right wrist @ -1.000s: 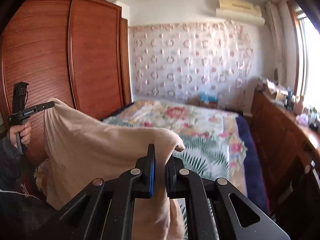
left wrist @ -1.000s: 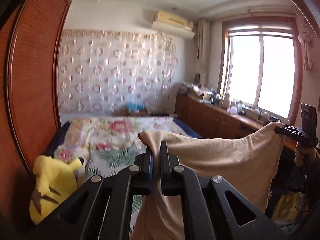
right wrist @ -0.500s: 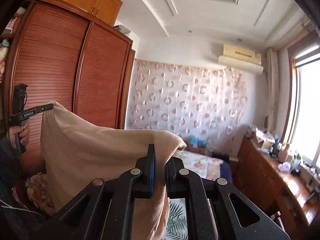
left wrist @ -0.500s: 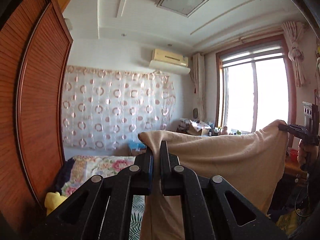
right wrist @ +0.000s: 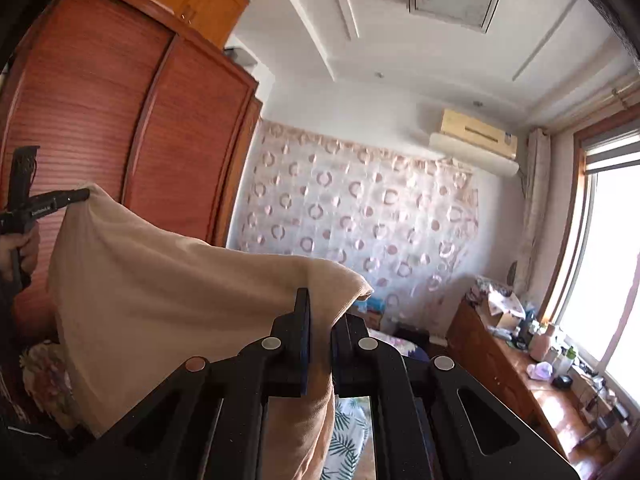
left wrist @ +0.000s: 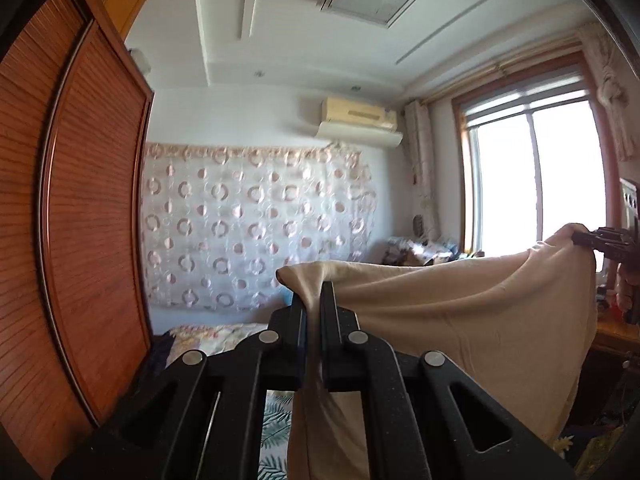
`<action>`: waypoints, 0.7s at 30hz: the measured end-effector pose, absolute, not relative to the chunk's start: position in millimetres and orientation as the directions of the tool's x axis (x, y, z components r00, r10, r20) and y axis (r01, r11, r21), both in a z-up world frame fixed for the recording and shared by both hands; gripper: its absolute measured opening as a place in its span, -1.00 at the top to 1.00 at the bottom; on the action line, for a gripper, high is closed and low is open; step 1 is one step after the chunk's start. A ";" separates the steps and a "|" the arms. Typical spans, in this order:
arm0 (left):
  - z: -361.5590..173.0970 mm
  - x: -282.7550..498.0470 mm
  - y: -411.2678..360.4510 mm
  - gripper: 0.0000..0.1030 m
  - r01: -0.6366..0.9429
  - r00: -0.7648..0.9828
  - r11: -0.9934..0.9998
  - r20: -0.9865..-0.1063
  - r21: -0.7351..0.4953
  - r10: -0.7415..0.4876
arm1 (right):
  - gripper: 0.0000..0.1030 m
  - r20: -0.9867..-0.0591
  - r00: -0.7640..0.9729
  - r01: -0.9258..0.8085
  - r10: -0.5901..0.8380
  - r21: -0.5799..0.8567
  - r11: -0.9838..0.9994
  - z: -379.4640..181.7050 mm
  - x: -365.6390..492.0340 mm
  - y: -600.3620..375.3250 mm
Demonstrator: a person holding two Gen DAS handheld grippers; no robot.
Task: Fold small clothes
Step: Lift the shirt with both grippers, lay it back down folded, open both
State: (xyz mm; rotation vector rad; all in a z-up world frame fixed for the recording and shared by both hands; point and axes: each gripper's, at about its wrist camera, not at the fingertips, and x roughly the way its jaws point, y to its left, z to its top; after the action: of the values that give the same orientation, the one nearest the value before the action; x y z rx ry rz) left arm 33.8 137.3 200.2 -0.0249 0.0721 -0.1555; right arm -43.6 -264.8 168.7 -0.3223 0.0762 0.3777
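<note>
A beige cloth garment (left wrist: 460, 320) hangs in the air, stretched between my two grippers. My left gripper (left wrist: 314, 300) is shut on one top corner of it. My right gripper (right wrist: 320, 308) is shut on the other top corner, and the garment (right wrist: 160, 300) drapes down to its left. In the left wrist view the right gripper (left wrist: 600, 240) shows at the far right, pinching the cloth. In the right wrist view the left gripper (right wrist: 60, 200) shows at the far left, doing the same. The cloth's lower edge is hidden behind the gripper bodies.
A bed with a floral cover (left wrist: 216, 334) lies below and ahead. A tall red-brown wardrobe (left wrist: 80, 220) stands on the left. A wooden counter with clutter (right wrist: 520, 360) runs under the window (left wrist: 532, 180) on the right. A patterned curtain (left wrist: 256, 232) covers the far wall.
Both grippers have risen and tilted upward with the cloth. The bed has dropped low in both views and the ceiling now fills the top. The cloth stays stretched between them.
</note>
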 end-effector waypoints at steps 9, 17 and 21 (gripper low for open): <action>96.4 186.0 137.9 0.88 0.079 0.954 0.997 -0.291 -0.014 -0.079 | 0.85 -0.343 0.889 -0.397 0.304 -0.246 0.884 70.5 129.3 -234.0; 24.5 273.2 132.4 0.88 0.055 0.892 0.998 -0.448 -0.017 -0.057 | 0.85 -0.488 0.830 -0.405 0.270 -0.194 0.893 -0.4 256.7 -204.5; -1.6 298.1 132.3 0.88 0.052 0.866 0.999 -0.497 -0.016 -0.053 | 0.85 -0.538 0.804 -0.405 0.254 -0.181 0.896 0.3 311.4 -190.5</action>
State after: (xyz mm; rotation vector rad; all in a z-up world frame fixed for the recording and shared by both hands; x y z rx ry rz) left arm 298.1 132.3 -1.6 -0.0020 0.5209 -0.0552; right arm 311.4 -190.5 0.3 -0.2956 0.5303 0.3584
